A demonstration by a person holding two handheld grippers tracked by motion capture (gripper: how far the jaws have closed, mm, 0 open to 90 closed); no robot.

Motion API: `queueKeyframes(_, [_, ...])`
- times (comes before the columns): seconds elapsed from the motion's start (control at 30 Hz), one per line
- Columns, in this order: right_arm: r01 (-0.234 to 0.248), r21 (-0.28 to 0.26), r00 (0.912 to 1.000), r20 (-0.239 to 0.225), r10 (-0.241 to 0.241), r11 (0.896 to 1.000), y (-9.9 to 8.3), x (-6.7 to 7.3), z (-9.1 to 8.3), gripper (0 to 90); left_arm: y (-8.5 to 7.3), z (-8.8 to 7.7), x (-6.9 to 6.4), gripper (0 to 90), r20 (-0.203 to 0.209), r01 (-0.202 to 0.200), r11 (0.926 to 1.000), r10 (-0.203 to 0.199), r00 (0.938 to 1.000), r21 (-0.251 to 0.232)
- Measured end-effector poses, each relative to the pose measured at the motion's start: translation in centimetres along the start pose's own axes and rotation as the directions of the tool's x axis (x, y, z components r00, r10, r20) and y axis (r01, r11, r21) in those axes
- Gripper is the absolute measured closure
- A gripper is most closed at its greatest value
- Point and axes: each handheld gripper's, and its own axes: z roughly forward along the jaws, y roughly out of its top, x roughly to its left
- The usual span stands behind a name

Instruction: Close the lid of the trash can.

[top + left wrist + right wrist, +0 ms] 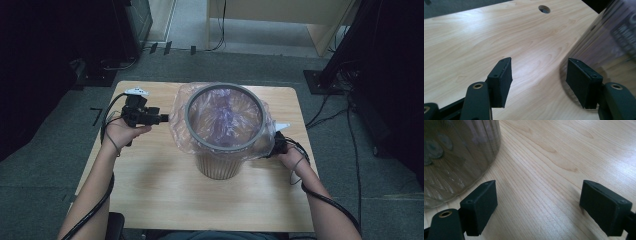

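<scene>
High view: bin (220, 150) with a plastic liner (180, 122) stands mid-bench (150, 185), between the left gripper (162, 119) and the right gripper (270, 150).
Left gripper view: jaws released, nothing between them; bin wall just beyond the right-hand jaw.
Right gripper view: jaws released, bare bench between; bin just past the left-hand jaw.

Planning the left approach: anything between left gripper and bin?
Nothing: bare table between the open left gripper and the bag-lined bin, per the high view.
</scene>
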Motion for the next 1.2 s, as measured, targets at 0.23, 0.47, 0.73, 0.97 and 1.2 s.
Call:
queueKeyframes(0.23, [-0.004, 0.000, 1.0000, 0.004, 0.004, 1.000, 0.0, 0.1, 0.0, 14.2, -2.3, 1.6, 0.8, 37.2, -0.011, 0.026, 0.9995, -0.026, 0.9996, 0.021])
queueKeyframes(0.47, [-0.004, 0.000, 1.0000, 0.004, 0.004, 1.000, 0.0, 0.1, 0.0, 14.2, -4.1, 2.7, 1.9, 37.1, -0.015, 0.066, 0.9972, -0.066, 0.9977, 0.034])
queueKeyframes(0.73, [-0.004, 0.000, 1.0000, 0.004, 0.004, 1.000, 0.0, 0.1, 0.0, 14.2, -6.2, 3.5, 2.7, 35.8, -0.038, 0.063, 0.9976, -0.062, 0.9973, 0.029])
queueKeyframes(0.97, [-0.004, 0.000, 1.0000, 0.004, 0.004, 1.000, 0.0, 0.1, 0.0, 14.1, -7.9, 4.3, 3.5, 34.8, -0.070, 0.082, 0.9946, -0.077, 0.9945, 0.063])
queueKeyframes(1.2, [-0.005, 0.001, 1.0000, 0.006, 0.005, 1.000, 0.0, 0.1, 0.0, 13.7, -9.1, 5.5, 4.7, 33.6, -0.120, 0.058, 0.9956, -0.049, 0.9916, 0.073])
